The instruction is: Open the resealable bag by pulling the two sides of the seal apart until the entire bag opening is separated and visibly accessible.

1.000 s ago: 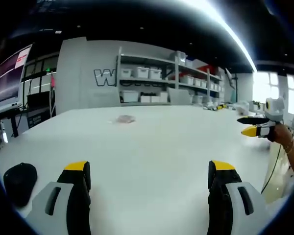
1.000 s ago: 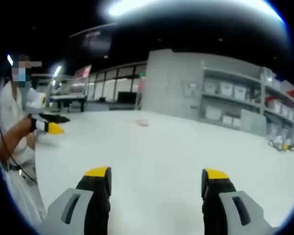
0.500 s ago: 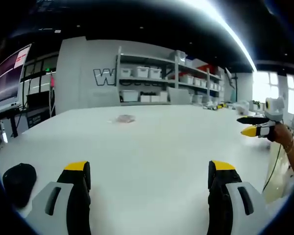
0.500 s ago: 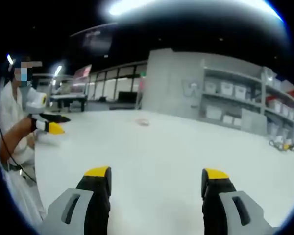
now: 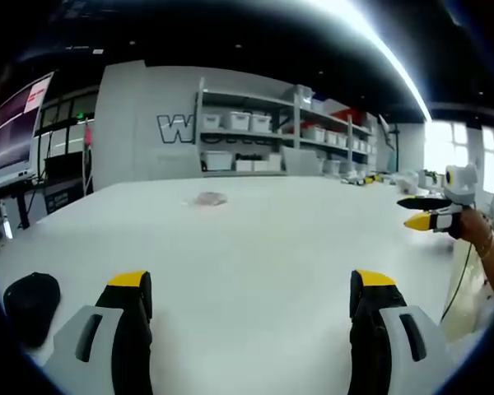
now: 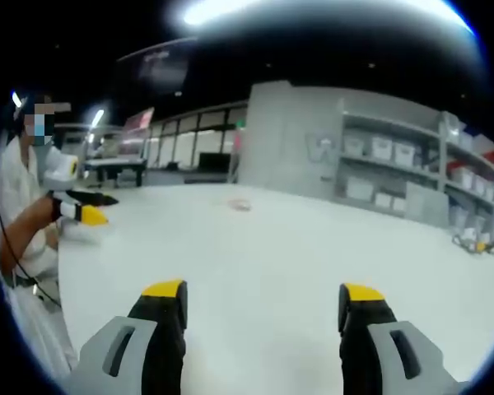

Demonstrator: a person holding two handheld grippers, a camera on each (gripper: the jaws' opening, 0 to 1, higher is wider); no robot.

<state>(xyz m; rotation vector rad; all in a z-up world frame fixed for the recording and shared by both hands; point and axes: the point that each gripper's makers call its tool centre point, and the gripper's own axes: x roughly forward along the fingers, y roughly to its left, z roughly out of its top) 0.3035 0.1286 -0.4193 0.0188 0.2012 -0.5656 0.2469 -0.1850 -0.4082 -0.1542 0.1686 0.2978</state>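
Note:
A small clear resealable bag [image 5: 211, 198] lies flat far out on the white table [image 5: 255, 239]; in the right gripper view the bag [image 6: 240, 206] is a faint pinkish patch. My left gripper [image 5: 251, 288] is open above the table's near part, jaws wide apart and nothing between them. My right gripper [image 6: 263, 296] is open too, also well short of the bag. The right gripper [image 5: 428, 212] enters the left gripper view at the right edge, held in a hand. The left gripper [image 6: 82, 207] shows at the left of the right gripper view.
A dark rounded object [image 5: 31, 300] sits on the table at the near left. Shelves with white bins [image 5: 255, 123] stand behind the table. A monitor [image 5: 16, 123] is at far left. A person in white [image 6: 20, 214] stands at the table's edge.

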